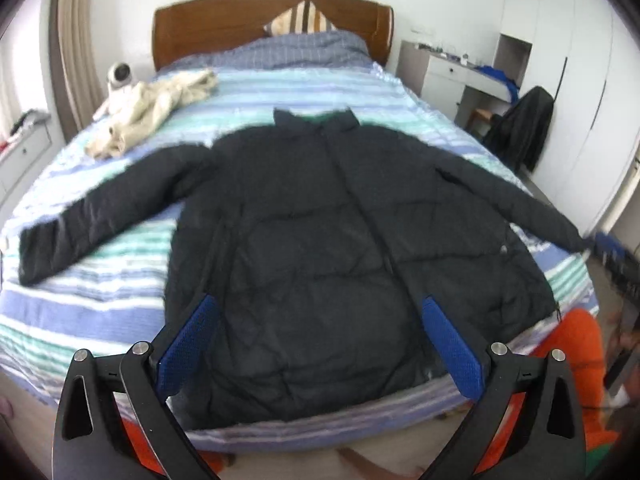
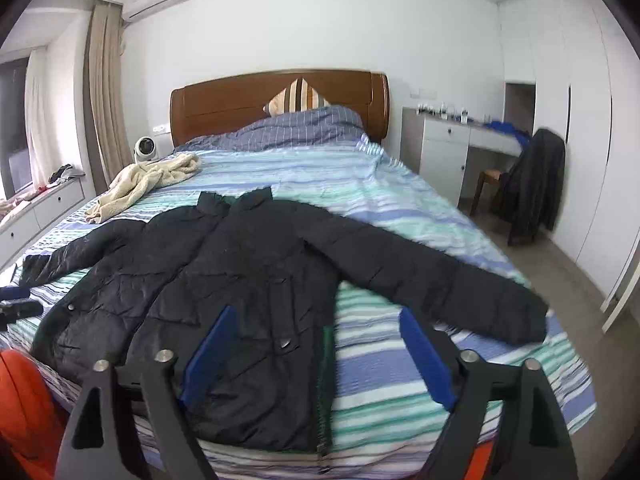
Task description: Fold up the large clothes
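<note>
- Black and quilted, a padded jacket [image 1: 320, 240] lies front-up and spread flat across a bed [image 1: 100, 312] with a striped blue, green and white cover, collar toward the wooden headboard [image 1: 224, 24], both sleeves flung out to the sides and its hem at the near edge of the mattress.
- Folding appears not yet begun: no part of the jacket is turned over on itself, so the step in hand is judged to be the first fold, a sleeve brought in across the chest.
- To do it well, each claw would best pinch a sleeve near the cuff, taking the full padded thickness, lift only enough to clear the body, and lay it straight across so the bulky filling does not bunch or spring back.
- Left claw [image 1: 318, 340] hovers above the jacket's lower front, its blue pads [image 1: 188, 344] spread wide apart, nothing between them and no cloth touched.
- Right claw [image 2: 316, 344] hangs over the jacket's right edge and its zip, jaws likewise standing wide, gripping nothing.
- Cream fleece garment [image 1: 152, 108] sits crumpled near the far left of the bed, well apart from the jacket.
</note>
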Action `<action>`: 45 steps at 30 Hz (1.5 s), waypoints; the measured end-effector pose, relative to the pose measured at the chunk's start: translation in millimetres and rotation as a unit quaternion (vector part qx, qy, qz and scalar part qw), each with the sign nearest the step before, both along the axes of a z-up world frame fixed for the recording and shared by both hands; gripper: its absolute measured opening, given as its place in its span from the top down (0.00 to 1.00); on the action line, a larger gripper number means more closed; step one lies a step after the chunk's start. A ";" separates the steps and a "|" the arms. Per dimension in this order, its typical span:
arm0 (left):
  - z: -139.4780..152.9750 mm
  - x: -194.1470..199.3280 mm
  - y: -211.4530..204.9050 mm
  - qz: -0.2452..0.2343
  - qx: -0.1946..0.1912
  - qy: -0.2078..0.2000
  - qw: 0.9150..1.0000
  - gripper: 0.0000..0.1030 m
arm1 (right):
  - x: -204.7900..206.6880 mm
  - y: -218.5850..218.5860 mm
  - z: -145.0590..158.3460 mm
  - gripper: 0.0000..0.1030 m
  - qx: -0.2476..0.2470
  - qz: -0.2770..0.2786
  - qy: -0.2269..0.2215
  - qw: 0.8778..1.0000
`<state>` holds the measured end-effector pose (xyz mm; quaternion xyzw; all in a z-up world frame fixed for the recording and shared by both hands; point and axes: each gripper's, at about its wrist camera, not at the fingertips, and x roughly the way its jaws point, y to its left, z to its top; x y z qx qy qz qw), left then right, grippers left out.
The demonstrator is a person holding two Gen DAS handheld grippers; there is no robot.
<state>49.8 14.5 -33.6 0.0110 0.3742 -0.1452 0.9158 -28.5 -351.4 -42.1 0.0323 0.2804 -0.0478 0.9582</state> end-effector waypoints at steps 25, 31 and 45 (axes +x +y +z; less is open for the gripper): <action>-8.8 -17.1 -6.2 0.050 0.035 -0.019 0.998 0.01 | -9.5 -206.3 -61.7 0.01 0.247 -0.205 0.016 0.947; -13.7 -14.2 0.5 0.065 0.024 0.002 0.998 0.01 | -7.1 -302.2 -124.4 0.22 0.424 -0.285 0.016 0.860; -19.4 -11.4 1.6 0.082 0.026 0.017 0.996 0.01 | 34.2 -344.6 -153.5 0.87 0.398 -0.335 0.030 0.853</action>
